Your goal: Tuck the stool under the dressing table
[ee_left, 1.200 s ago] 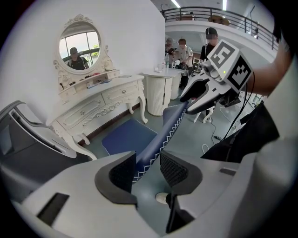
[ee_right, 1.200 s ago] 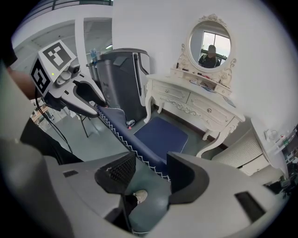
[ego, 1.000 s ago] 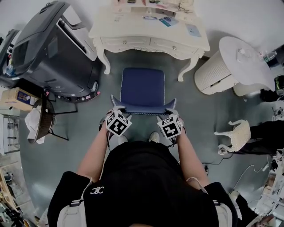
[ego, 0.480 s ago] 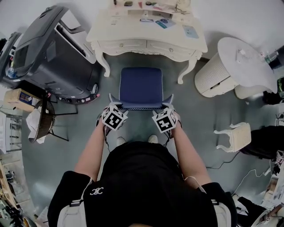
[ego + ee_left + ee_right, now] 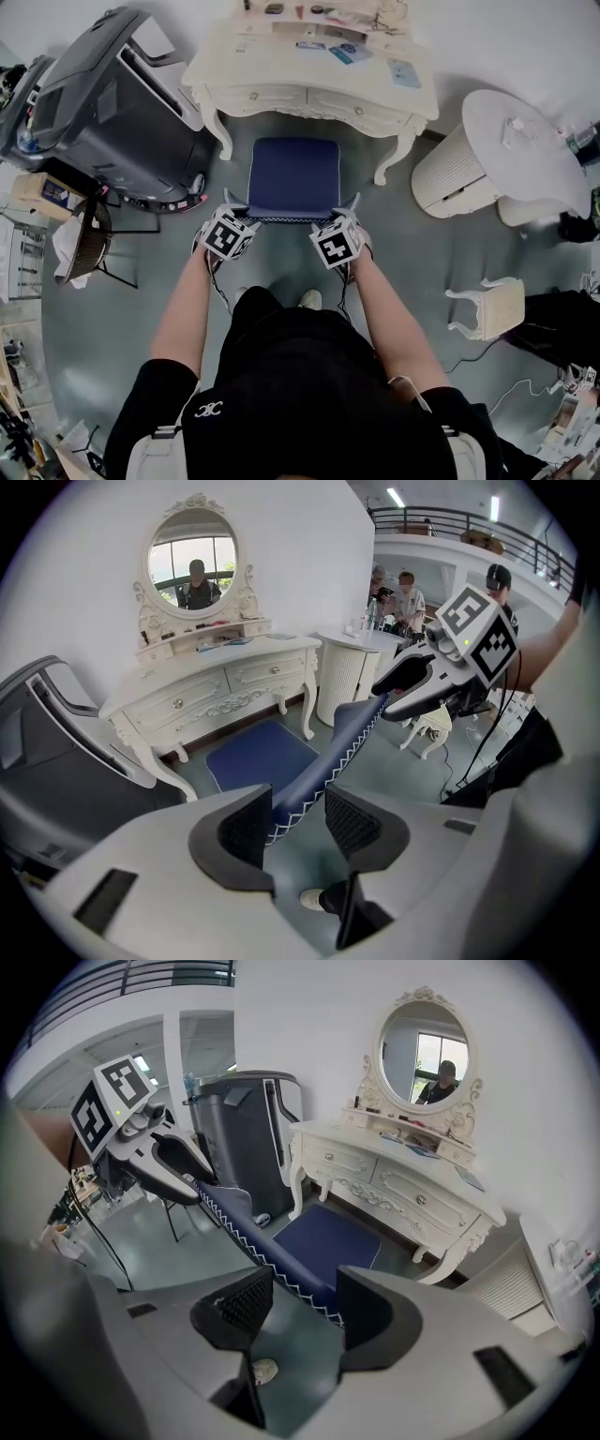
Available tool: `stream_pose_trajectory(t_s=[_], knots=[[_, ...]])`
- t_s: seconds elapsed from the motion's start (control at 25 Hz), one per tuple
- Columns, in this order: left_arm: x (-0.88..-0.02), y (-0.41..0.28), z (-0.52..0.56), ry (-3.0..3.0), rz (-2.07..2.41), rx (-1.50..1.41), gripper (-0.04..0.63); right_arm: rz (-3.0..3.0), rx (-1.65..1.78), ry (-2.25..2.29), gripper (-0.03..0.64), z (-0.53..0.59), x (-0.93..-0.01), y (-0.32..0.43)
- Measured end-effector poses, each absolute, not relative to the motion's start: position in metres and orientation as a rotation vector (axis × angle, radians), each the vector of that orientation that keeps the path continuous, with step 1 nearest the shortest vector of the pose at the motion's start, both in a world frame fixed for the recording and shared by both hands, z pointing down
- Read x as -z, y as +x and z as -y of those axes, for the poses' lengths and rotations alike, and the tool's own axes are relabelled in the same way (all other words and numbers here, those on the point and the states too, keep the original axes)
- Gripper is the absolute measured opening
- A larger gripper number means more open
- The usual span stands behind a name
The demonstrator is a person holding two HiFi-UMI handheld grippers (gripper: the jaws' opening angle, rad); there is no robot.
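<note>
Where the person's forearms reach out over the grey floor [image 5: 394, 244], with one pale shoe [image 5: 309, 298] showing below them, each hand holds a gripper at the near side of the blue stool [image 5: 293, 176]. The left gripper [image 5: 298, 819] straddles the left end of the stool's low back rim, which is edged with white zigzag stitching. Its fingers [image 5: 246, 829] are spreading, and the rim runs between them, close against the left pad and clear of the right one. The right gripper [image 5: 305, 1305] straddles the other end of that rim. Its fingers [image 5: 242, 1305] stand apart, with the rim beside the right one and a gap at the left. Beyond them the stool stands on the floor, centred before the cream desk [image 5: 281, 92]. Its far edge lies between the two front legs, and most of the seat is out in the open. An oval mirror [image 5: 192, 560] rises at the back of the desk. A dark grey machine [image 5: 103, 103] stands to its left and a round white cabinet [image 5: 459, 155] to its right.
</note>
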State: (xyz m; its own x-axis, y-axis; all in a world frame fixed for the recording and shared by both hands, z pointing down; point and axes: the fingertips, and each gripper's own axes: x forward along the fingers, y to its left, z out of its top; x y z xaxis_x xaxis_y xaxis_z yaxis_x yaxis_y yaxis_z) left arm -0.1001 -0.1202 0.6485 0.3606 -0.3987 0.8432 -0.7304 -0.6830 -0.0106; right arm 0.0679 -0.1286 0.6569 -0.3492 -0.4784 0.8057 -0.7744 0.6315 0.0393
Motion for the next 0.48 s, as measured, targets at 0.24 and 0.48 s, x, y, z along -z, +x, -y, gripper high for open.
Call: stream_pose_trajectory(t_s=[0.24,0.48], knots=[[-0.65,-0.103,0.132,2.224,1.02,-1.279,0.173,2.015,-0.434,0.969,0.213,0.14,-0.658,0.065],[-0.652,-0.102,0.148,2.222,1.018,-1.282,0.173,2.017,-0.424,0.976,0.213,0.157,-0.658,0.065]])
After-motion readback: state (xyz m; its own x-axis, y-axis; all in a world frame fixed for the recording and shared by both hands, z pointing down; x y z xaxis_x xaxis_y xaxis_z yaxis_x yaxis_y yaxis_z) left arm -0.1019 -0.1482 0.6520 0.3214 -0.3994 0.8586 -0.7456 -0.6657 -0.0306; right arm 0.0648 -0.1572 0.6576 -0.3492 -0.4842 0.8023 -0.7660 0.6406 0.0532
